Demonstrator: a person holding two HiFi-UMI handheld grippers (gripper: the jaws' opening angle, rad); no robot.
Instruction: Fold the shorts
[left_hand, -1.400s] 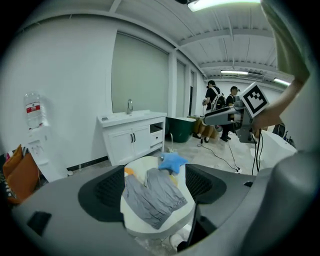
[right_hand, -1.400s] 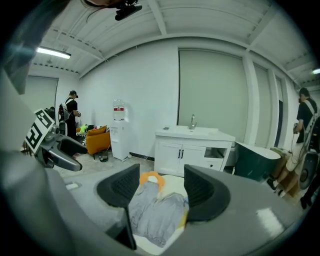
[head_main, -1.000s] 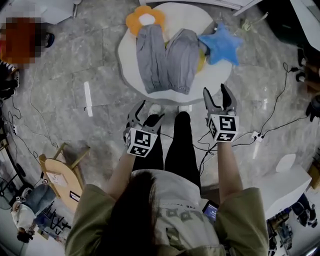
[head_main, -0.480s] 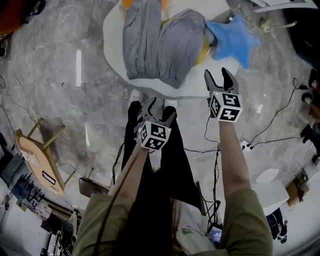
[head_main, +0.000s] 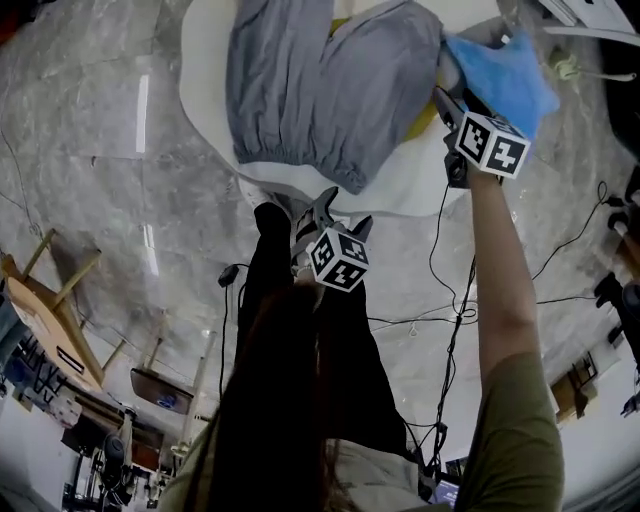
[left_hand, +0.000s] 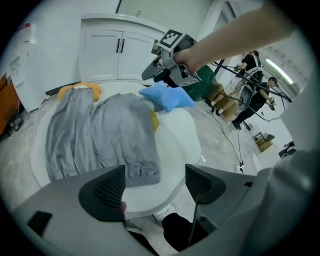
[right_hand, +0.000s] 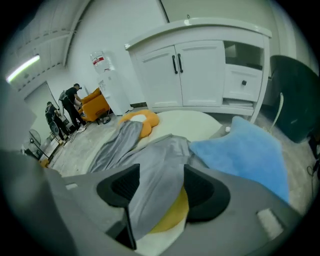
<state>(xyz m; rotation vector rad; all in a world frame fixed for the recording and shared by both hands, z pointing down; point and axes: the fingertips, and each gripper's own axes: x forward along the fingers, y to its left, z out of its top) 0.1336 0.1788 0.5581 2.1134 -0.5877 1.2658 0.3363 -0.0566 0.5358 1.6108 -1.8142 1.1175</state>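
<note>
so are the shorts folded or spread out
Spread out: the shorts lie flat on the table, both legs side by side, unfolded.

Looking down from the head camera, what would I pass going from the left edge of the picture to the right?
Wooden chair → grey shorts → blue cushion

A blue cushion (right_hand: 245, 155) lies on the round white table (head_main: 205, 90) before a white cabinet (right_hand: 200, 70).
</note>
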